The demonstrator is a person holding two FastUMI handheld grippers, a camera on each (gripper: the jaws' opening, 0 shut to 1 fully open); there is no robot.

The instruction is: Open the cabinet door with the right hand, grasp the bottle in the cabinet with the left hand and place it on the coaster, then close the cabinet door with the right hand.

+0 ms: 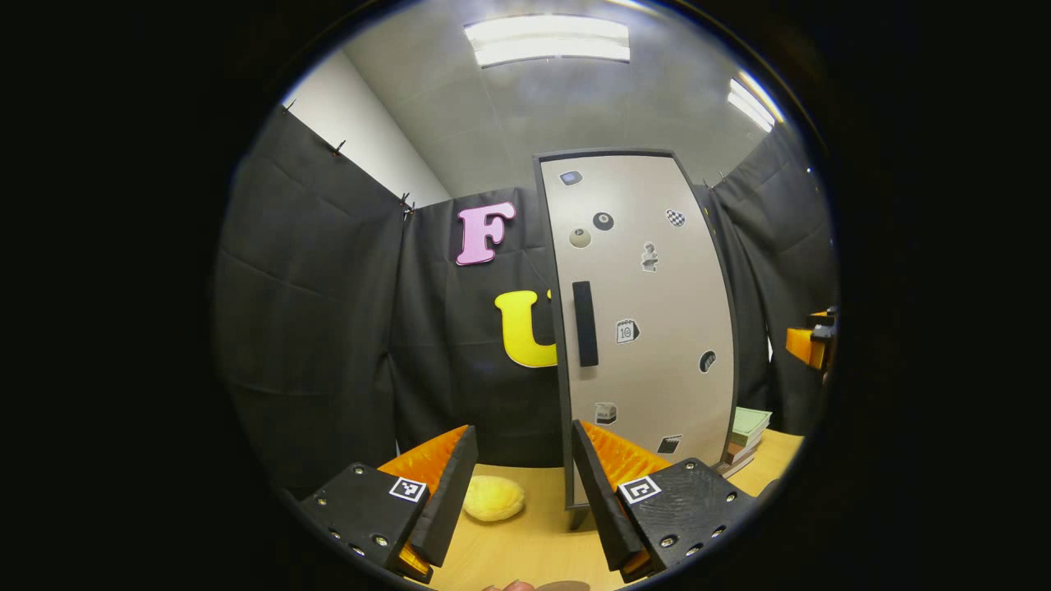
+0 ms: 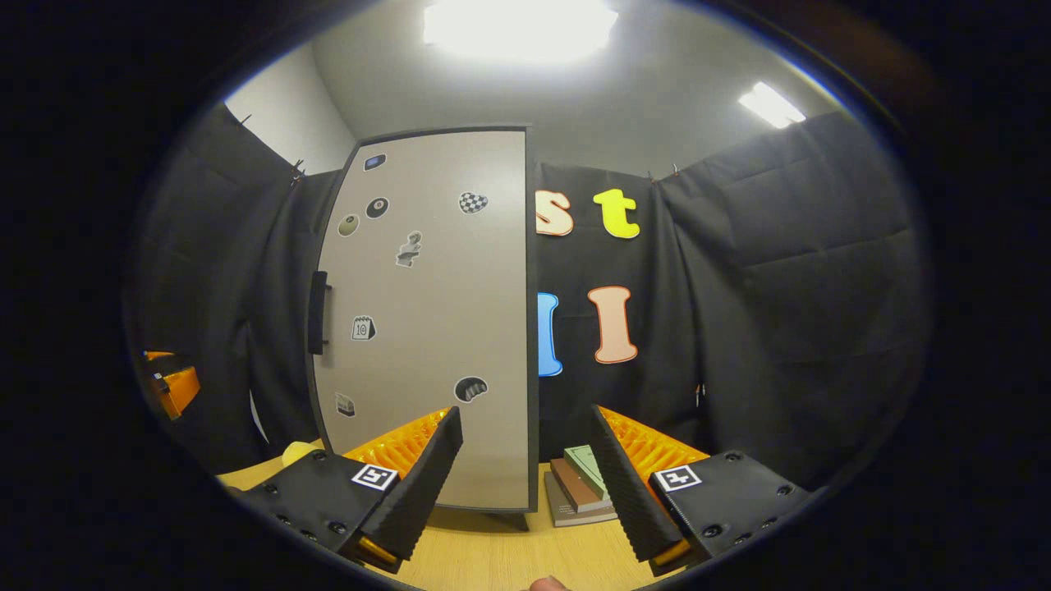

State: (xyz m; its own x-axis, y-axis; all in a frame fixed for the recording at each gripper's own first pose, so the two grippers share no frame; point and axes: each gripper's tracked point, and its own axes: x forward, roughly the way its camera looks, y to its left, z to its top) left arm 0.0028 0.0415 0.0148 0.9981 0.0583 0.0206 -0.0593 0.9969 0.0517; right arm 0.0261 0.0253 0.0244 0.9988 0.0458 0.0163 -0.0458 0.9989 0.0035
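Note:
A tall grey cabinet (image 1: 649,328) stands on the wooden table (image 1: 525,542) with its door shut; a black handle (image 1: 585,323) runs down the door's left side. The left gripper (image 1: 524,484) is open and held a little in front of the cabinet's lower left corner. In the right gripper view the same cabinet (image 2: 435,328) is left of centre, its handle (image 2: 318,313) at the left edge. The right gripper (image 2: 525,468) is open, aimed near the door's lower right corner. The other gripper (image 1: 811,345) shows at the far right of the left gripper view.
A yellow sponge-like lump (image 1: 493,498) lies on the table left of the cabinet. A stack of books (image 2: 579,484) sits right of the cabinet (image 1: 747,439). Black cloth walls close in behind and at both sides. The left gripper (image 2: 172,382) shows at the far left of the right gripper view.

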